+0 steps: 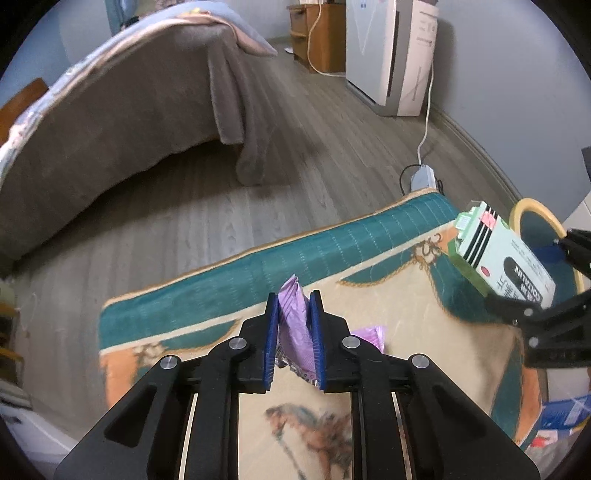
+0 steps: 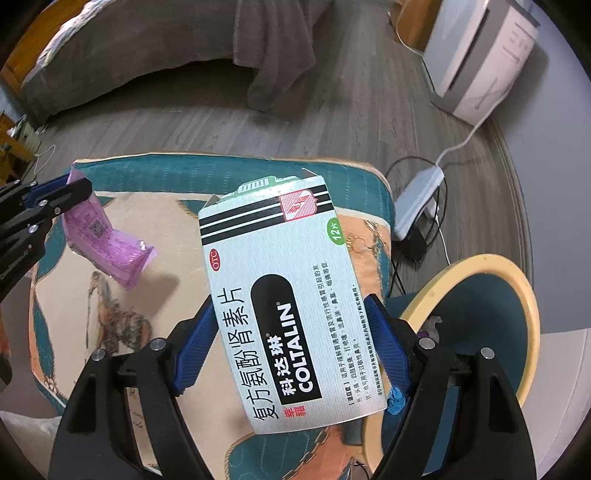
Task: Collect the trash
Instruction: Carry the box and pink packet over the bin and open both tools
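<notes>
My left gripper [image 1: 294, 306] is shut on a crumpled purple wrapper [image 1: 291, 325] and holds it above a patterned rug [image 1: 369, 240]. In the right wrist view the wrapper [image 2: 110, 240] hangs from the left gripper [image 2: 74, 188] at the left. My right gripper [image 2: 291, 321] is shut on a white medicine box [image 2: 277, 295] marked COLTALIN, held above the rug's right side [image 2: 110, 295]. The box [image 1: 502, 254] also shows at the right of the left wrist view. A round bin [image 2: 517, 295] with a yellow rim and teal inside stands just right of the box.
A bed [image 1: 129, 110] with a grey cover fills the far left. A white appliance [image 1: 391, 55] stands by the wall, its cord running to a power strip [image 1: 421, 177] on the wood floor. A wooden cabinet [image 1: 317, 33] is behind. A blue packet [image 1: 561, 413] lies at the lower right.
</notes>
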The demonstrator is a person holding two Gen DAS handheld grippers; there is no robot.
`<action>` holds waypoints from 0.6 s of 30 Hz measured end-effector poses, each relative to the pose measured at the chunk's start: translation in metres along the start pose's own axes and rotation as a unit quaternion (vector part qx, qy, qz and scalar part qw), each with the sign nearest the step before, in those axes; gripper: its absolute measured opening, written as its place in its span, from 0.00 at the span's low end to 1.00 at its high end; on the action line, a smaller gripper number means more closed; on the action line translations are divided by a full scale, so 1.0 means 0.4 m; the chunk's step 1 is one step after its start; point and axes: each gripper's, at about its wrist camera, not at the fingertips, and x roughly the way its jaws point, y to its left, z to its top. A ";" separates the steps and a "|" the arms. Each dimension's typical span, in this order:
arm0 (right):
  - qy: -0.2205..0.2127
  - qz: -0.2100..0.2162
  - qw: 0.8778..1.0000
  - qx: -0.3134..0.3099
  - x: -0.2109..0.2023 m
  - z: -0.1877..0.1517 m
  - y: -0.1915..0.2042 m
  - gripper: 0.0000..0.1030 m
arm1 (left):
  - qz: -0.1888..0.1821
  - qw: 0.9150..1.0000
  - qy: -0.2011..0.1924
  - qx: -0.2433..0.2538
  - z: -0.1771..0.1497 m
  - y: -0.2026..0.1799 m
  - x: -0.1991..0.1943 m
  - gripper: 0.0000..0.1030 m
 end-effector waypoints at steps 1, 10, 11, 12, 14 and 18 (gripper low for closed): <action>-0.004 0.001 1.000 -0.002 -0.012 -0.003 0.009 0.75 | 0.002 1.000 -0.003 -0.002 -0.007 0.005 -0.017 0.17; -0.031 0.013 0.999 -0.012 -0.117 -0.053 0.088 0.75 | 0.041 0.999 -0.034 0.010 -0.074 0.015 -0.183 0.17; -0.034 0.016 0.999 -0.011 -0.129 -0.059 0.097 0.75 | 0.042 0.998 -0.036 0.009 -0.082 0.016 -0.196 0.17; -0.037 0.017 0.999 -0.009 -0.141 -0.064 0.105 0.75 | 0.044 0.998 -0.037 0.007 -0.092 0.019 -0.211 0.17; -0.044 0.021 0.999 -0.004 -0.167 -0.075 0.124 0.75 | 0.051 0.998 -0.034 0.005 -0.116 0.027 -0.236 0.17; -0.053 0.016 0.998 -0.008 -0.209 -0.112 0.160 0.75 | 0.049 0.998 -0.044 -0.016 -0.158 0.053 -0.300 0.17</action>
